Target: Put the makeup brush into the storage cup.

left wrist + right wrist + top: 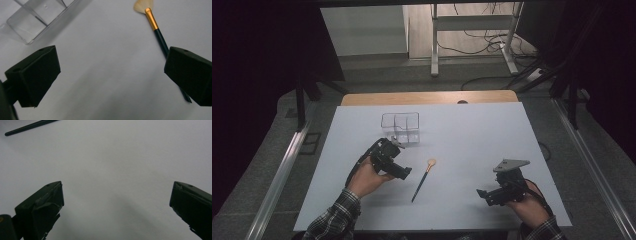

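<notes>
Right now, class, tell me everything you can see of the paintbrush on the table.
The paintbrush lies flat on the white table, between the two grippers and touched by neither. It has a pale fan-shaped bristle head, a gold ferrule and a slim dark handle. The bristles point toward the clear divided container, which stands apart from it.

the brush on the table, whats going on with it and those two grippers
A person holds a gripper in each hand over a white table. The fan brush lies flat and untouched between them, bristles pointing toward a clear divided container. The left gripper sits nearest, jaws wide open, one jaw close beside the brush handle. The right gripper rests farther off, also open and empty. Nothing is picked up yet.
</notes>
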Motion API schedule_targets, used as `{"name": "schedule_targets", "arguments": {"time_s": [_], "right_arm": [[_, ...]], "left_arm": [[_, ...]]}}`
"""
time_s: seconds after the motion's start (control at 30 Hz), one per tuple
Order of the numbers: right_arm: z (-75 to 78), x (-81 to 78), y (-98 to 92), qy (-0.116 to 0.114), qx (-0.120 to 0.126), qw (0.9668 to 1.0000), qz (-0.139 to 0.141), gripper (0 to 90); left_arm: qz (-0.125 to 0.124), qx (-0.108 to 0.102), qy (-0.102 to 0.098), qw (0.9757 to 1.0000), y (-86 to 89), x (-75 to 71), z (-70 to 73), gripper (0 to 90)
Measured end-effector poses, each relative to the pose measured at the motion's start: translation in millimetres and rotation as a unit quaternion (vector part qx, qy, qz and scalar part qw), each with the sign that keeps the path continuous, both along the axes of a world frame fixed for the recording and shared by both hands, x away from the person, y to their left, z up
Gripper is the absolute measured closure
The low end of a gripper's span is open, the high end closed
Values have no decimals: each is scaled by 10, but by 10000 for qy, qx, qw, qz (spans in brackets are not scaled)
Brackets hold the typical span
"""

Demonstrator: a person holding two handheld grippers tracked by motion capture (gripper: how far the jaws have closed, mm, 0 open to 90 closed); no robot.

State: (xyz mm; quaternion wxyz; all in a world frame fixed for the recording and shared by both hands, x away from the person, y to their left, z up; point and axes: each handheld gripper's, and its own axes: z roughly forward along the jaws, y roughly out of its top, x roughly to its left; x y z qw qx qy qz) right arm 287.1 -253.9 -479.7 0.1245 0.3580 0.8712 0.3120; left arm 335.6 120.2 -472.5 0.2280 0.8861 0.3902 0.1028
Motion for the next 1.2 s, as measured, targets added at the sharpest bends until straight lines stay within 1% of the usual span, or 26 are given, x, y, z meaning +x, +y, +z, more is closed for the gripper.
{"name": "schedule_targets", "arguments": {"time_s": [0.4, 0.87, 1.13, 1.2], "right_arm": [[-1, -1, -1, -1, -12, 10000, -3, 0], [-3, -1, 0, 11, -11, 10000, -1, 0], [-6, -2, 2, 25, -18, 10000, 4, 0], [-7, -2, 3, 24, -19, 10000, 3, 0]], "left_arm": [[-66, -26, 5, 10000, -157, 23, 4, 23], [-151, -18, 8, 9999, -312, 38, 5, 9], [-218, -41, 77, 9997, -416, 42, -10, 11], [-224, -16, 78, 9997, -428, 42, -10, 14]]}}
